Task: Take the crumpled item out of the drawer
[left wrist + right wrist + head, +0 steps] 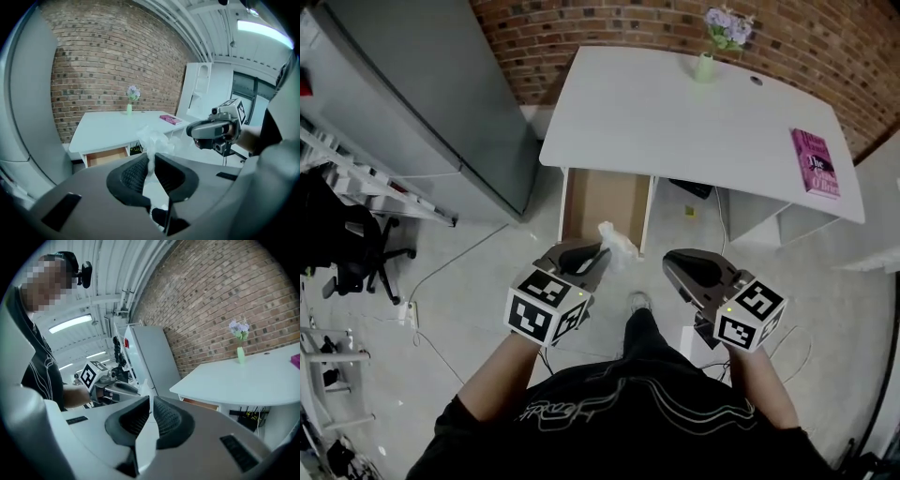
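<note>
The crumpled white item hangs in the air in front of the open wooden drawer, clear of it. My left gripper is shut on it. In the left gripper view the crinkled white wad sticks up from between the dark ribbed pads, with the drawer farther off under the desk. My right gripper hovers to the right at about the same height. Its jaws are shut with nothing between them.
A white desk carries a pink book and a green vase of flowers. A grey cabinet stands at the left, with a black office chair beyond it. A brick wall runs behind. The person's shoe is on the floor.
</note>
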### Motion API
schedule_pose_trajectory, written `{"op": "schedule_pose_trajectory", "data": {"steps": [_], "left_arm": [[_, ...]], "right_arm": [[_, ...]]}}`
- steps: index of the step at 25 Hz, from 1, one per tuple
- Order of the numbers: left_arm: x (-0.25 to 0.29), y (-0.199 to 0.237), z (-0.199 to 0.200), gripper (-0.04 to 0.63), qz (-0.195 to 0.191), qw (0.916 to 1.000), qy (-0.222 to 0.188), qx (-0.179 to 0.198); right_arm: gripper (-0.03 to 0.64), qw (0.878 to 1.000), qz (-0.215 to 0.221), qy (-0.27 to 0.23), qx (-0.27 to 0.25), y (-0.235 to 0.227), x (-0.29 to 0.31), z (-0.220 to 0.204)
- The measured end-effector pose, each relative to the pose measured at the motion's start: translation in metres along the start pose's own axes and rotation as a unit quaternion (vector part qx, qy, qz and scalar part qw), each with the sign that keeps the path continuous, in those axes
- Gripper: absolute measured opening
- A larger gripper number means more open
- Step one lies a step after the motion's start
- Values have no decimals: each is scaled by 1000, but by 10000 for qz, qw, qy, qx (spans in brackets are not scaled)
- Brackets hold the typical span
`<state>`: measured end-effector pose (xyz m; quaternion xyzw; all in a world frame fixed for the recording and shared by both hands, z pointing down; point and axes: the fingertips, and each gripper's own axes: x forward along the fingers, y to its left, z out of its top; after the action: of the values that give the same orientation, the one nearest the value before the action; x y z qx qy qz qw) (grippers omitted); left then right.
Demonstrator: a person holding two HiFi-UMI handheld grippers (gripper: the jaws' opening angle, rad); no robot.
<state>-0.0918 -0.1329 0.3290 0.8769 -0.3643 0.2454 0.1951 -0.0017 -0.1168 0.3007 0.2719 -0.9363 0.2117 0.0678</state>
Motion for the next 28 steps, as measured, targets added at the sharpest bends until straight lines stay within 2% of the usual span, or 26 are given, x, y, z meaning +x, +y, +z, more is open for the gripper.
{"op": "schedule_pose_trajectory", "data": {"steps": [8, 14, 18, 28], "left_arm": [[-65, -39, 4, 61, -295, 9960, -614, -577], [-90, -51, 8, 61, -222, 9934, -909, -656], [-94, -60, 10, 61, -231, 9926, -999, -644], [-89, -70, 7, 62, -310, 9923, -976, -694]], "right_arm": [[55, 9994, -123, -213, -246, 48, -17, 12], [54, 9989, -185, -287, -321, 66, -25, 5], [54, 9986, -122, -297, -415, 71, -29, 4], [54, 9990, -131, -335, -261, 67, -34, -1]]}}
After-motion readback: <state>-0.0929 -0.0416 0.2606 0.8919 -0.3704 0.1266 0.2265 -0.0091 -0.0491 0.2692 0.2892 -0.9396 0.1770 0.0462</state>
